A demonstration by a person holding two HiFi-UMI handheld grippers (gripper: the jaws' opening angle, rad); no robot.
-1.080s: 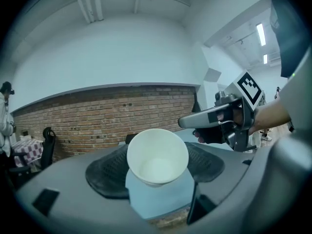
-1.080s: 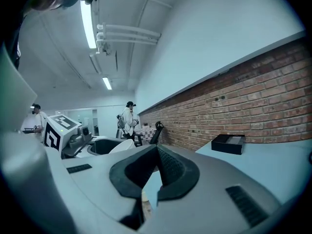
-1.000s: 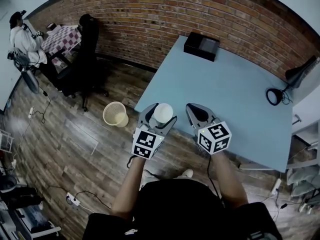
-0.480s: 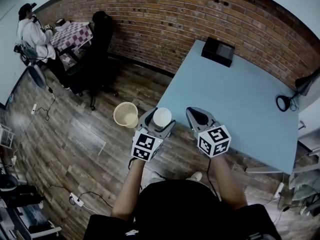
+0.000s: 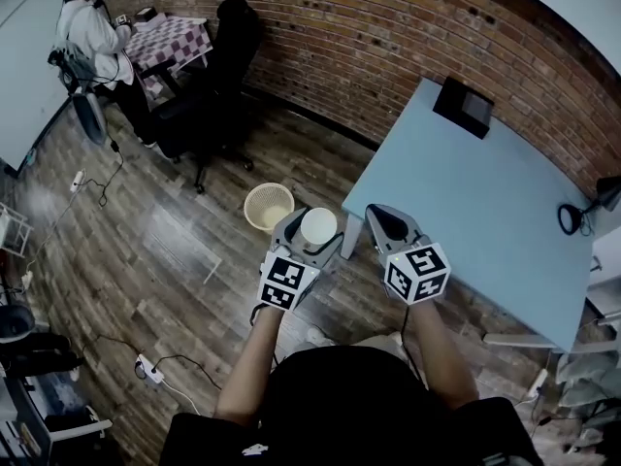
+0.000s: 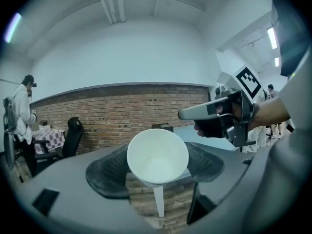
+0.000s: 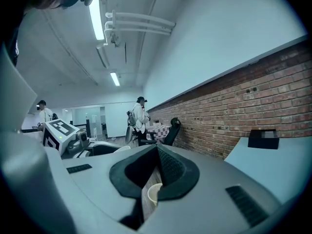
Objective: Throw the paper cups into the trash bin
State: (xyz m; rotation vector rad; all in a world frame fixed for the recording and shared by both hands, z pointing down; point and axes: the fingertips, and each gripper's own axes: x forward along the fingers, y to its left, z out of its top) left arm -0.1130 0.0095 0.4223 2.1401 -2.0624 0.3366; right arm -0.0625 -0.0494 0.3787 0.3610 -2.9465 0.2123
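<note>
A white paper cup sits mouth-up between the jaws of my left gripper, which is shut on its sides. In the left gripper view the cup fills the gap between the two black pads, its inside bare. The round cream trash bin stands on the wooden floor just left of and beyond the cup. My right gripper hovers beside the left one, jaws together and holding nothing. Through its narrow slit the right gripper view shows the bin's rim below.
The light blue table stretches to the right, with a black box at its far end and a desk lamp at the right edge. A black office chair, a checkered table and a standing person are far left. A power strip lies on the floor.
Both grippers have travelled left off the table's corner and now hang over the floor. The trash bin has come much closer to the left gripper. The cup stays gripped.
</note>
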